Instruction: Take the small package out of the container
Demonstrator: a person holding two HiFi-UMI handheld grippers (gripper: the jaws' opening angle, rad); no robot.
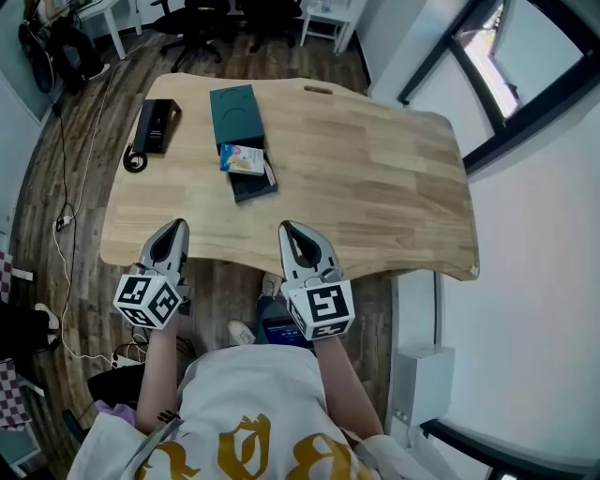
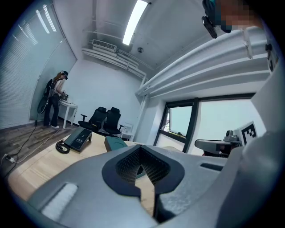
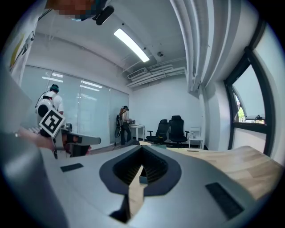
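A dark teal container (image 1: 234,114) lies flat on the wooden table (image 1: 375,169), with its darker inner tray (image 1: 255,185) slid out toward me. The small colourful package (image 1: 242,159) rests on top where the two parts meet. My left gripper (image 1: 170,242) and right gripper (image 1: 298,240) hover side by side over the table's near edge, well short of the container. Both are shut and hold nothing. In the left gripper view the gripper (image 2: 141,162) points toward the teal container (image 2: 116,143). In the right gripper view the gripper (image 3: 141,165) shows only bare tabletop past its closed tips.
A black desk phone (image 1: 156,126) with a coiled cord (image 1: 135,159) sits left of the container. The table has a handle slot (image 1: 318,90) at its far edge. Office chairs (image 1: 211,23) stand beyond, and cables (image 1: 70,202) run along the floor at left. A window frame (image 1: 506,84) is at right.
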